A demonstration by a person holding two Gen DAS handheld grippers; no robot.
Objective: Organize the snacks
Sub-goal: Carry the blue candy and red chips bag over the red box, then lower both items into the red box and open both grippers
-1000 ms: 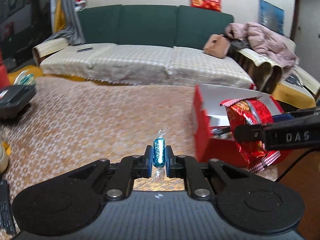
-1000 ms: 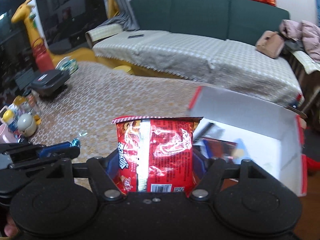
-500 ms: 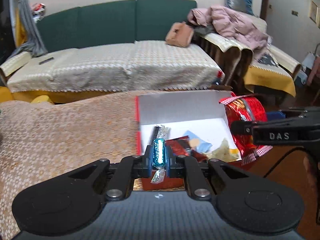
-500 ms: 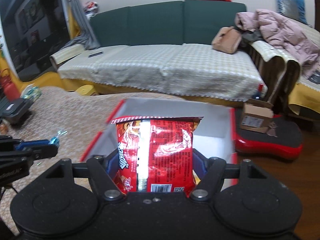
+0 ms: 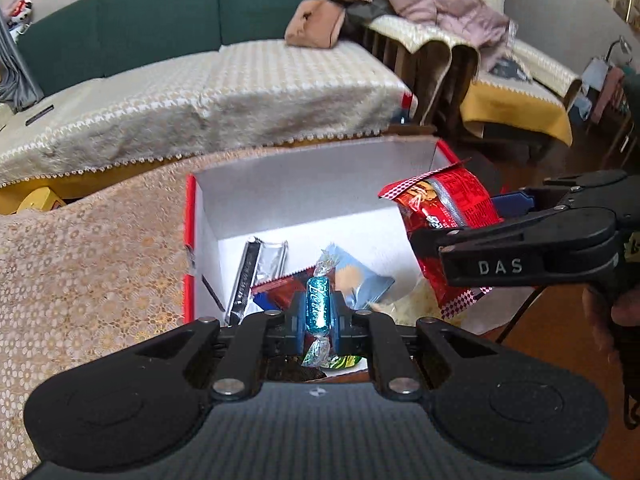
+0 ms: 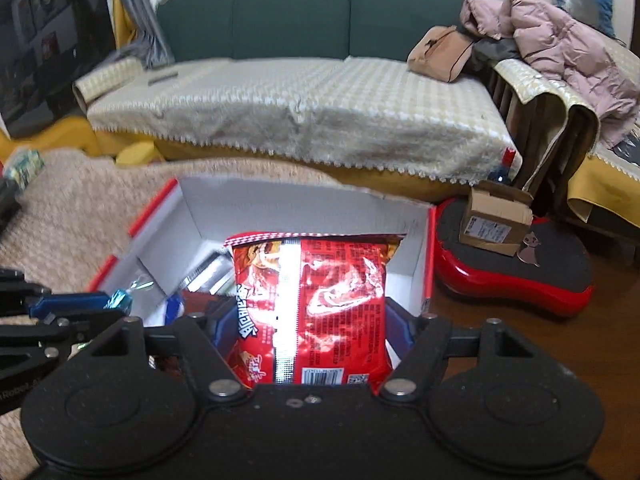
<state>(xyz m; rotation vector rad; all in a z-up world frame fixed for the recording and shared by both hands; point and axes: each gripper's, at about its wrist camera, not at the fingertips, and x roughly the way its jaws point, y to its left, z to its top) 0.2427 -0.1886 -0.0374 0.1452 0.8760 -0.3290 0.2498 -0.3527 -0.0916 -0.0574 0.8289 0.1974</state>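
Two grips over the open box (image 5: 280, 184): my left gripper (image 5: 318, 322) pinches a blue candy (image 5: 318, 310), my right gripper (image 6: 310, 334) clamps a red snack bag (image 6: 316, 308).

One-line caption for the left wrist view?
Left gripper pinching a teal wrapped candy above the open snack box.

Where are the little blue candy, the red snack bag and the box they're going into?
blue candy (image 5: 318, 310), left wrist view, middle of wrapper.
red snack bag (image 6: 320, 304), right wrist view, front face.
box (image 5: 280, 188), left wrist view, inner back wall.

A pink jacket (image 6: 560, 36) and tan bag (image 6: 438, 54) lie on the green sofa (image 6: 320, 12) — a cardboard parcel (image 6: 494, 220) sits below.
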